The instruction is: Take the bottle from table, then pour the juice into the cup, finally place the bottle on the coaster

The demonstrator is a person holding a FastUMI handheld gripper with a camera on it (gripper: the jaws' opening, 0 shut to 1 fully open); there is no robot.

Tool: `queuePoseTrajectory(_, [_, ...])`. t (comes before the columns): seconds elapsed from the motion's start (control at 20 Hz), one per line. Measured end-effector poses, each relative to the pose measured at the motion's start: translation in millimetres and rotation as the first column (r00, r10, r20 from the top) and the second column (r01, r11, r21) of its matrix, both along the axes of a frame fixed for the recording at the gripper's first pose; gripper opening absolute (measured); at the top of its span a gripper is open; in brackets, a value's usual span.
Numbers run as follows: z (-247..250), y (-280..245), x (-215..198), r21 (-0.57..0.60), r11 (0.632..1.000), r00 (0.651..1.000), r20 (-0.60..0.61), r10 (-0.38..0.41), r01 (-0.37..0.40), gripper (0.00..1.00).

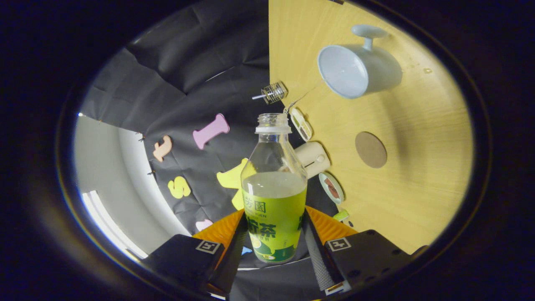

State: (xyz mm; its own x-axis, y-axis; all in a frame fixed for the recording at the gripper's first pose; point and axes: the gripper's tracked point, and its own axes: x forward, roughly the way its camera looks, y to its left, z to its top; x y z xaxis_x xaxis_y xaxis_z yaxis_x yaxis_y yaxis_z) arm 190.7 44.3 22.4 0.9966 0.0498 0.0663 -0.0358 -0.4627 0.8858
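While I watched from the gripper view, the hand-held gripper [273, 240] was clamped on the bottle [273, 188], one finger pressing each side of its labelled lower body. The bottle stood along the fingers with its open mouth pointing away from me; no cap was on it, and pale juice sat level at about the shoulder of the label. The whole view was rolled over, so the table [418, 188] rose like a wall beside the bottle, which I took to mean the bottle was tipped well toward its side, clear of the table.

Just beyond the bottle's neck, along the table's edge, lay some small clutter: a pale boxy thing [313, 159] and a couple of little dishes or packets I could not identify. Farther onto the table was the round brown coaster [370, 149], bare. Farthest off was the pale blue cup [357, 69], its handle on the far side and its open mouth facing me; it looked empty, though I could not be sure.

I judged the pick-up was done and the pour was the step in hand, with no stream visible. The bottle's mouth was well apart from the cup, so the next move called for carrying the mouth over the cup's rim, then tilting further until juice ran.
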Motion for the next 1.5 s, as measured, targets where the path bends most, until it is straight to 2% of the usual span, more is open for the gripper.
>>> queuePoseTrajectory(1.5, [14.0,-19.7,2.2,0.176,0.984,1.0,0.024,-0.019,0.014,0.77])
